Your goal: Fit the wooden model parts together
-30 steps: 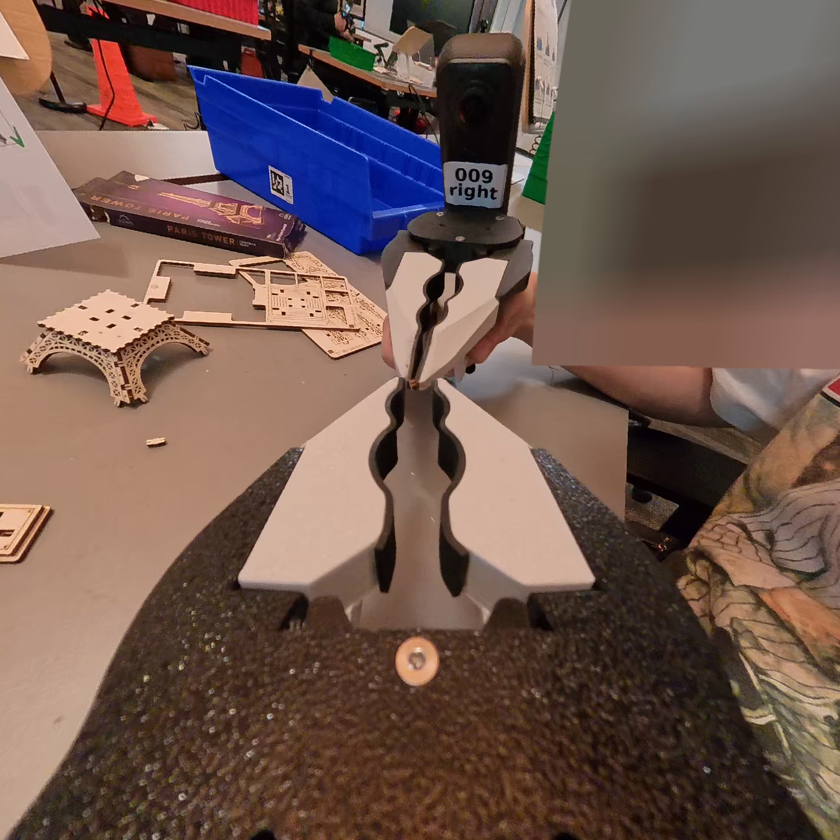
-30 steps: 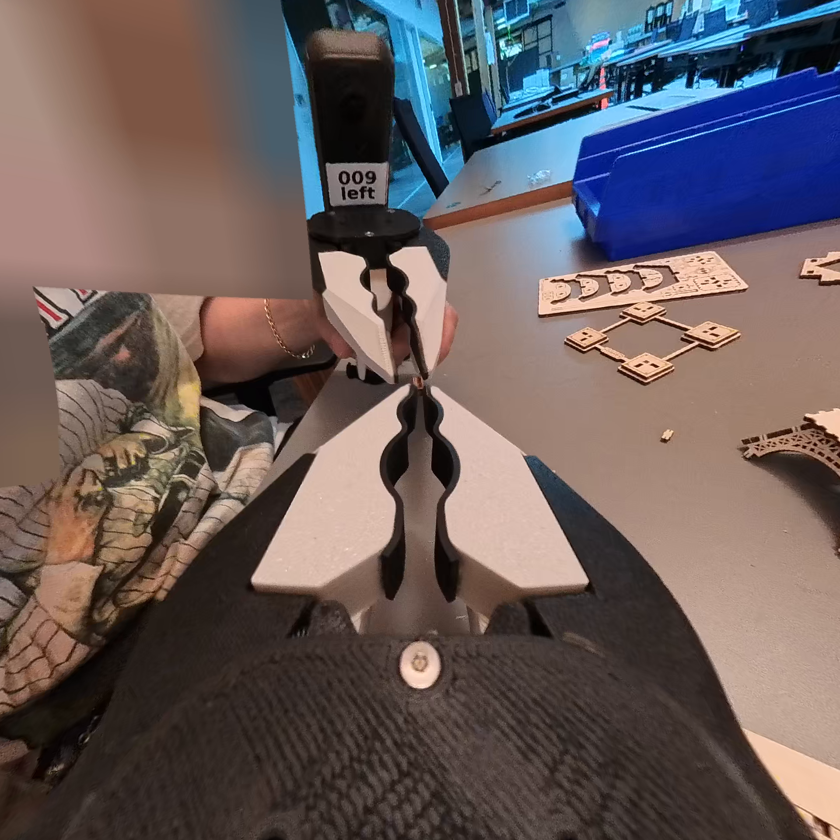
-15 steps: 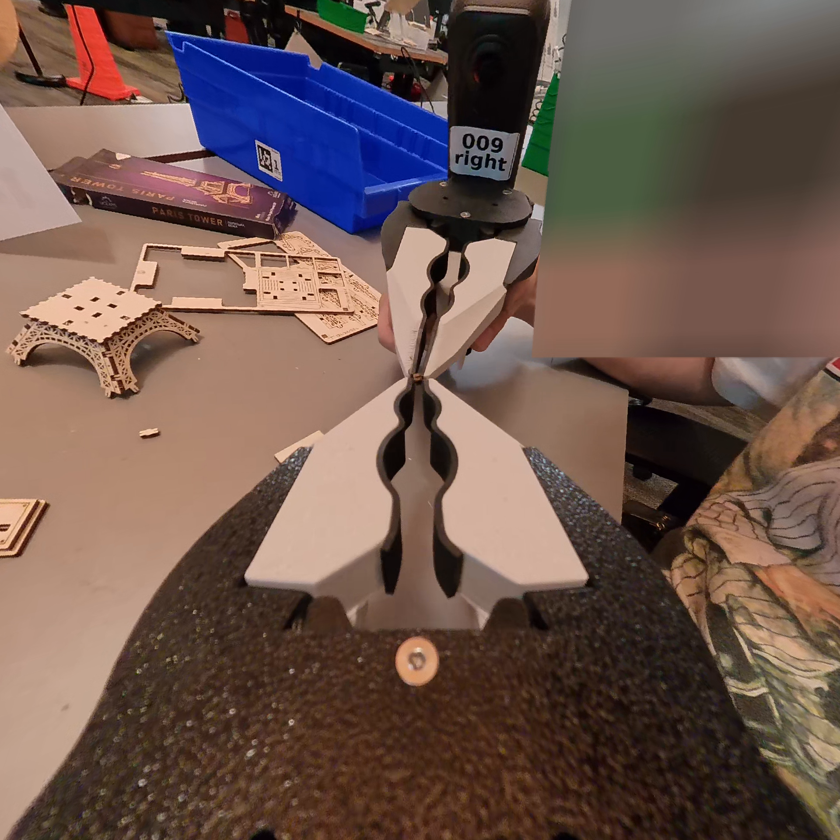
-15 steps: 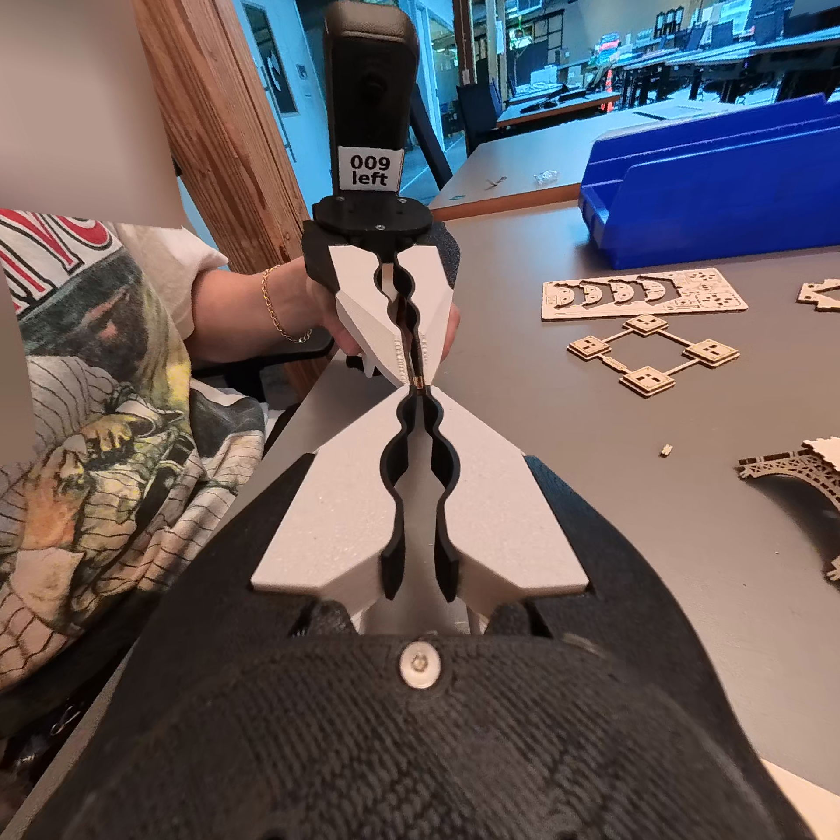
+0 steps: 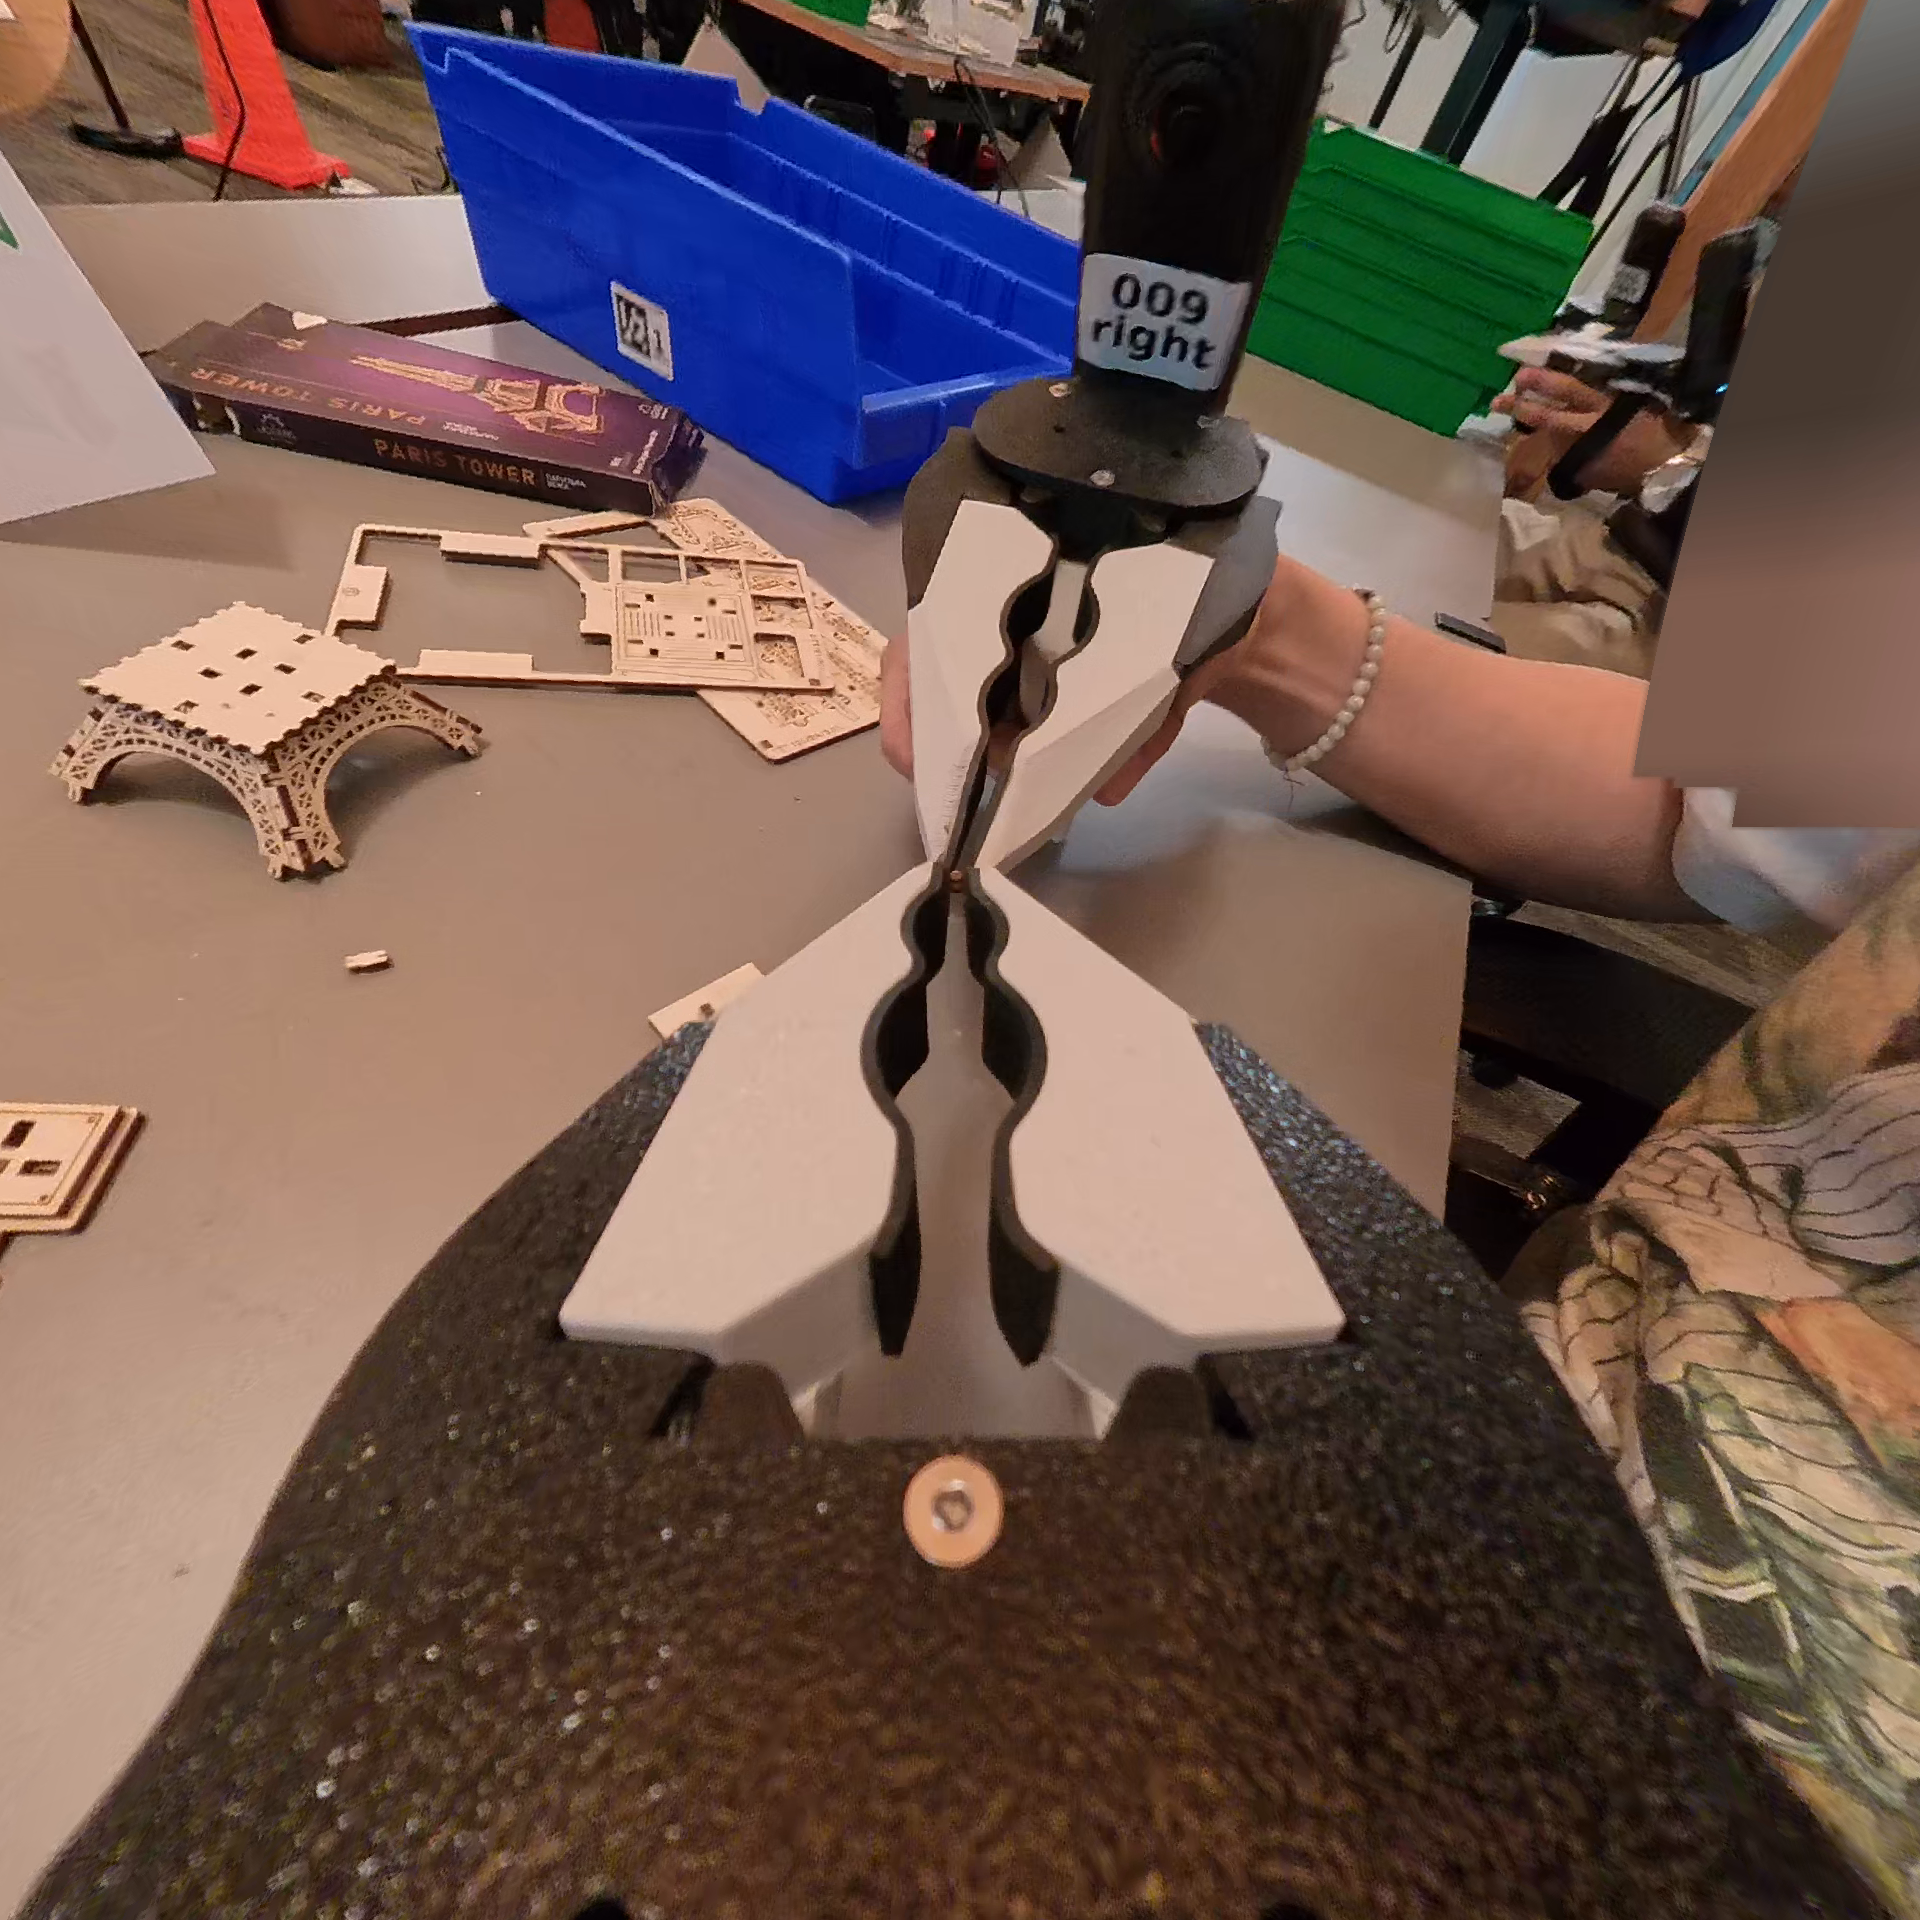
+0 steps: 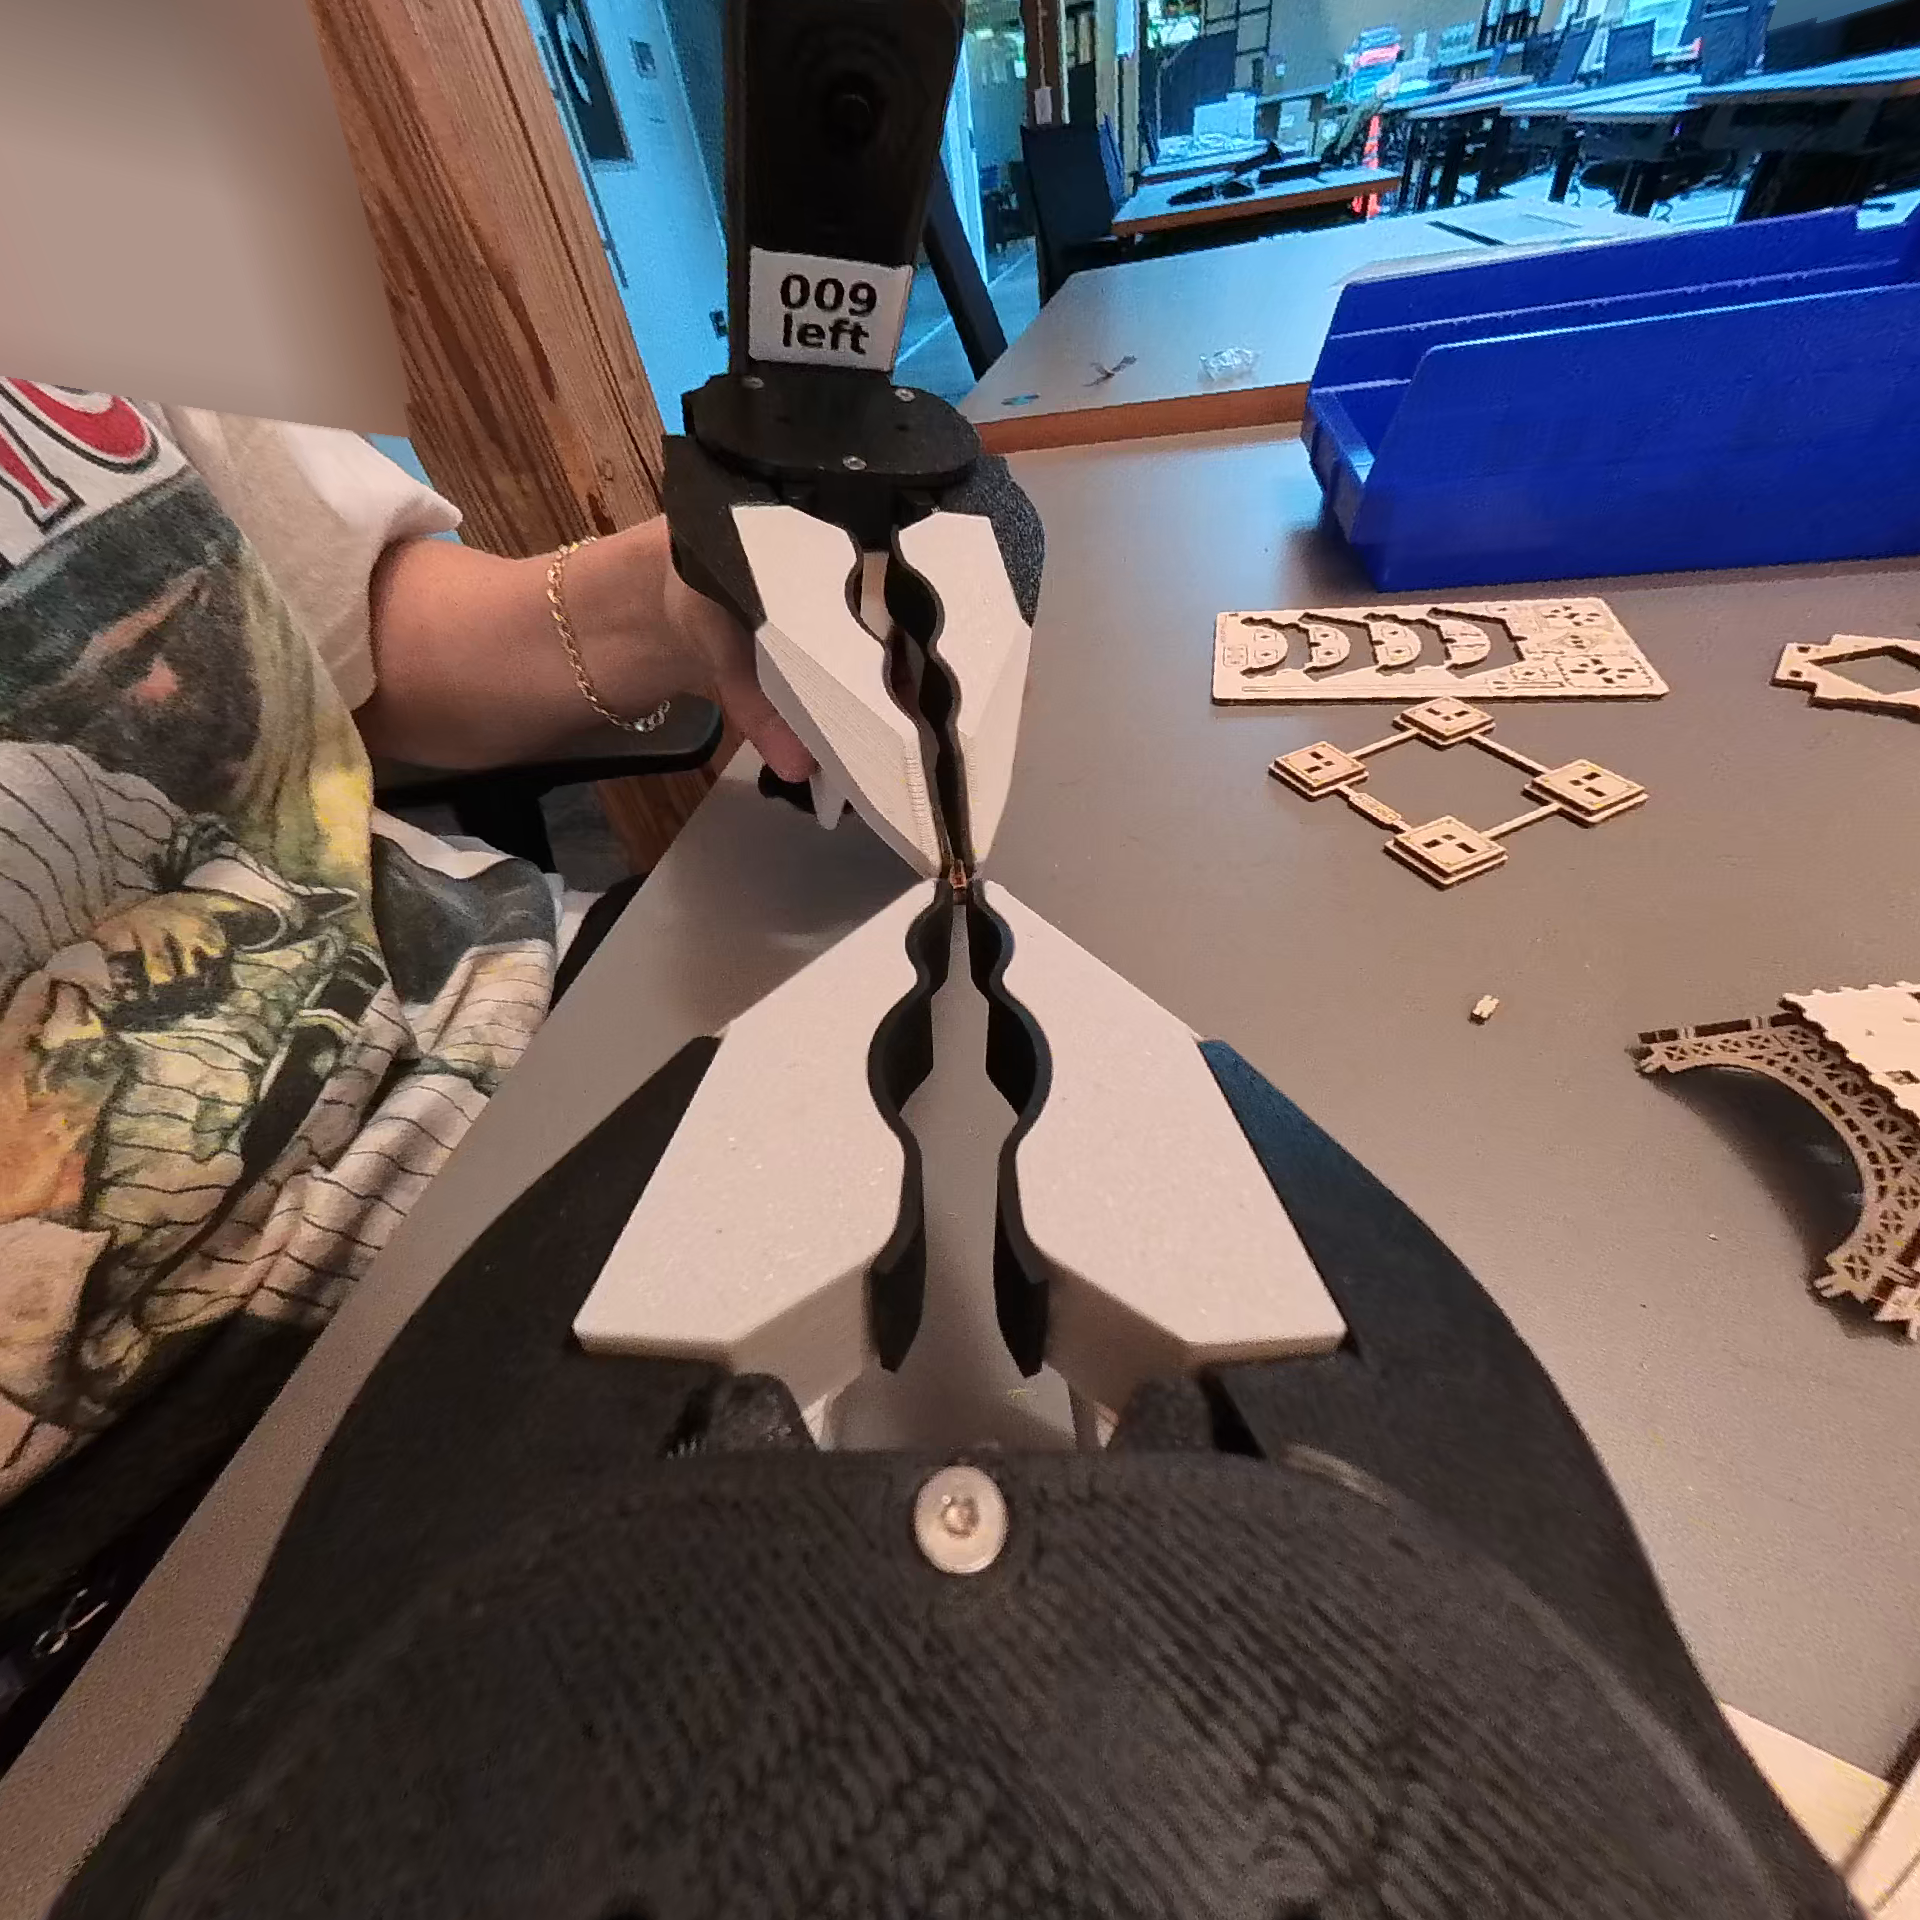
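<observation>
My left gripper [image 5: 954, 885] and my right gripper [image 5: 962, 854] meet tip to tip above the grey table's near edge. Both are shut on one tiny wooden part [image 5: 956, 876], pinched at their very tips. The right wrist view shows the same: my right gripper [image 6: 958, 898], the left gripper [image 6: 950, 858] and the tiny part [image 6: 958, 879] between them. Most of the part is hidden by the fingertips. A built wooden tower base [image 5: 249, 717] stands on the table to the left; it also shows in the right wrist view [image 6: 1818, 1101].
Wooden part sheets [image 5: 644, 623], a purple box [image 5: 416, 416] and a blue bin [image 5: 748, 260] lie behind. A loose scrap [image 5: 366, 961] and a stacked wooden piece [image 5: 52, 1164] lie left. A square four-pad frame [image 6: 1455, 790] and another sheet [image 6: 1434, 655] lie right. A person sits at the table edge. Only a small space, under 4 cm, lies between the two pairs of fingers. Left tips and right tips are each some 20 centimetres from the built wooden tower base [image 5: 249, 717].
My left gripper's tips were slightly apart a second ago and have closed on the tiny part held by the right gripper. Both grippers stay tip to tip, and both views have shifted a little.
</observation>
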{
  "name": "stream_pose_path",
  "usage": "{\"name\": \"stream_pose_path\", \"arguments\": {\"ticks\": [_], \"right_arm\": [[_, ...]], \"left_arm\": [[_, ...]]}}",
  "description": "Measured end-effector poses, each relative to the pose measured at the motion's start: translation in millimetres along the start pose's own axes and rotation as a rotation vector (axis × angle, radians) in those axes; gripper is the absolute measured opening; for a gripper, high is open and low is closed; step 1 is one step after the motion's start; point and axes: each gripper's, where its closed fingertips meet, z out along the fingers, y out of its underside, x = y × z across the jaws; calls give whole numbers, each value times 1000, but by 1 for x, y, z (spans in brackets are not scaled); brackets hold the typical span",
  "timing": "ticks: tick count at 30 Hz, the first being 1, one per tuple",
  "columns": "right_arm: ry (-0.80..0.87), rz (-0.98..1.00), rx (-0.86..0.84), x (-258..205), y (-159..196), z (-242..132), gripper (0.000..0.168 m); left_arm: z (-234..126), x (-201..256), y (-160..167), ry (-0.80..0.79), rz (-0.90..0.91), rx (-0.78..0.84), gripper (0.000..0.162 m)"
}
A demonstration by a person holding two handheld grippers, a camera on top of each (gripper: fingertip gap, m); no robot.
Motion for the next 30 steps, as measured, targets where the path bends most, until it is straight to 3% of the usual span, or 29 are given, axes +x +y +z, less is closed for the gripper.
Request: {"name": "stream_pose_path", "arguments": {"ticks": [3, 8, 12, 20, 24, 30], "right_arm": [[125, -128, -112, 17, 17, -5, 0], [381, -630, -433, 52, 49, -14, 0], [478, -981, -607, 67, 59, -13, 0], [443, -1046, -681, 66, 69, -10, 0], [389, -985, -654, 53, 70, -4, 0], [411, -1018, -687, 54, 68, -3, 0]], "left_arm": [[0, -13, 7, -67, -43, -48, 0], [-3, -37, 22, -156, -160, -122, 0], [4, -43, 34, -176, -188, -189, 0], [11, -44, 43, -171, -203, -214, 0], [11, -46, 50, -184, -192, -238, 0], [6, -43, 46, -142, -9, -251, 1]]}}
